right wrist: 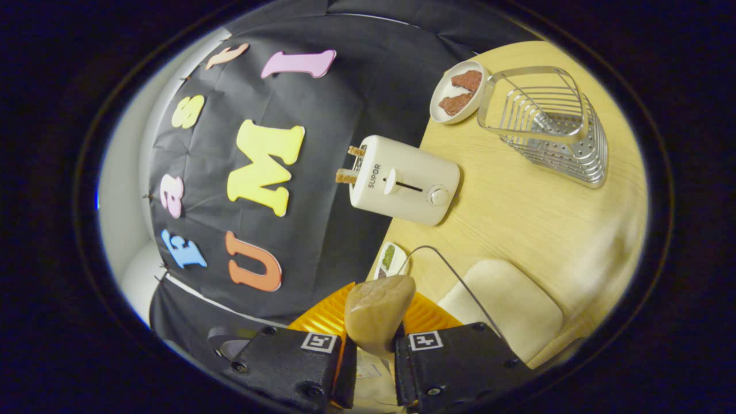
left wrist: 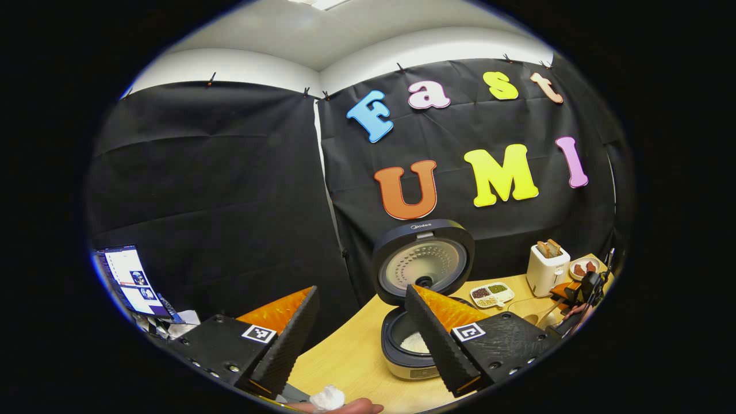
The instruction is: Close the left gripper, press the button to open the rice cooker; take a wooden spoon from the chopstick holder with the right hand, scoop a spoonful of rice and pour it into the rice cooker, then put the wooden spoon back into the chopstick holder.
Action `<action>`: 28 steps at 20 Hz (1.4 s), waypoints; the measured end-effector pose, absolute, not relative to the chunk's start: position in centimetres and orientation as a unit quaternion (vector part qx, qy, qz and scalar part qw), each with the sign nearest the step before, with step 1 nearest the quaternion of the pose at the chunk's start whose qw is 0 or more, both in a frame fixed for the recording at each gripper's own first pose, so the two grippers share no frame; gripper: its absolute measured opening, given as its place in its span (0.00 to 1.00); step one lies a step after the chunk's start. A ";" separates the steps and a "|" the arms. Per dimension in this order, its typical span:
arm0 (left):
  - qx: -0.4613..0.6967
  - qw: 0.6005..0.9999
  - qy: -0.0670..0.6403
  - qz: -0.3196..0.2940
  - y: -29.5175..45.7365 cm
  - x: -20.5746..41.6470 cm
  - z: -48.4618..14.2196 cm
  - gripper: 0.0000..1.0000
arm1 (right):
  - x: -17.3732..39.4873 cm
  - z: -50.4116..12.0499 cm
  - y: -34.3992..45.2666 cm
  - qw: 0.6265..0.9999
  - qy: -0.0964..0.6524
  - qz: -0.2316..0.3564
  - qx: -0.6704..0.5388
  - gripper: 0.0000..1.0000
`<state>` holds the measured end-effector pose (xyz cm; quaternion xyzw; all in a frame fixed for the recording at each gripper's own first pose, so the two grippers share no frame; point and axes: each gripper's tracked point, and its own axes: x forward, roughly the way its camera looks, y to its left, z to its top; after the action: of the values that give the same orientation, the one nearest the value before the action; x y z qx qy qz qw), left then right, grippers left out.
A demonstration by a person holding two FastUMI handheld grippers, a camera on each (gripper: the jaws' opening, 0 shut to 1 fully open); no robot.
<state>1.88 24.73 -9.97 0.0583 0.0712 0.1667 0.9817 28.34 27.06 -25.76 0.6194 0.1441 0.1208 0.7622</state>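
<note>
Right gripper (right wrist: 370, 345) I'm running is pinching the pale wooden spoon (right wrist: 376, 313), left gripper's (left wrist: 359, 339) jaws are hanging spread before the open black-lidded rice cooker (left wrist: 422, 270).

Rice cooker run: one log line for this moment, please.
rice cooker: lid open, rice inside | left gripper: open, empty | right gripper: shut on wooden spoon | chopstick holder: empty

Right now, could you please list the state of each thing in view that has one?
Rice cooker: lid up, rice inside.
Left gripper: open, empty.
Right gripper: shut on the wooden spoon.
Chopstick holder: upright, empty.
Toaster: slices in both slots.
Plate: holds two brown pieces.
</note>
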 end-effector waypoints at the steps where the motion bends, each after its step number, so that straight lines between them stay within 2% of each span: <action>1: 0.059 0.981 0.072 0.168 24.8 1.8 -10.0 0.95 | 28.4 -25.5 26.8 0.758 0.142 0.121 0.625 0.32; 7: 0.055 0.982 0.076 0.164 24.7 1.9 -10.1 0.95 | 28.7 -24.0 24.9 0.725 0.118 0.121 0.668 0.32; 10: 0.052 0.982 0.073 0.164 24.6 2.0 -9.9 0.95 | 28.4 -22.1 24.9 0.747 0.115 0.131 0.642 0.32; 15: 0.047 0.982 0.074 0.168 25.2 1.7 -10.3 0.95 | 27.7 -15.3 25.8 0.752 0.095 0.158 0.632 0.32; 22: 0.035 0.979 0.076 0.185 26.9 0.2 -11.0 0.95 | 23.9 -6.0 34.3 0.764 0.093 0.228 0.596 0.32; 28: 0.031 0.974 0.081 0.207 28.9 -1.4 -11.7 0.95 | 22.1 -6.4 44.0 0.765 0.128 0.266 0.573 0.32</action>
<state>-1.39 28.90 -11.67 0.0312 0.0815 0.2070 0.9745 22.10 44.03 -6.36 0.5726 0.1275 0.2663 0.7648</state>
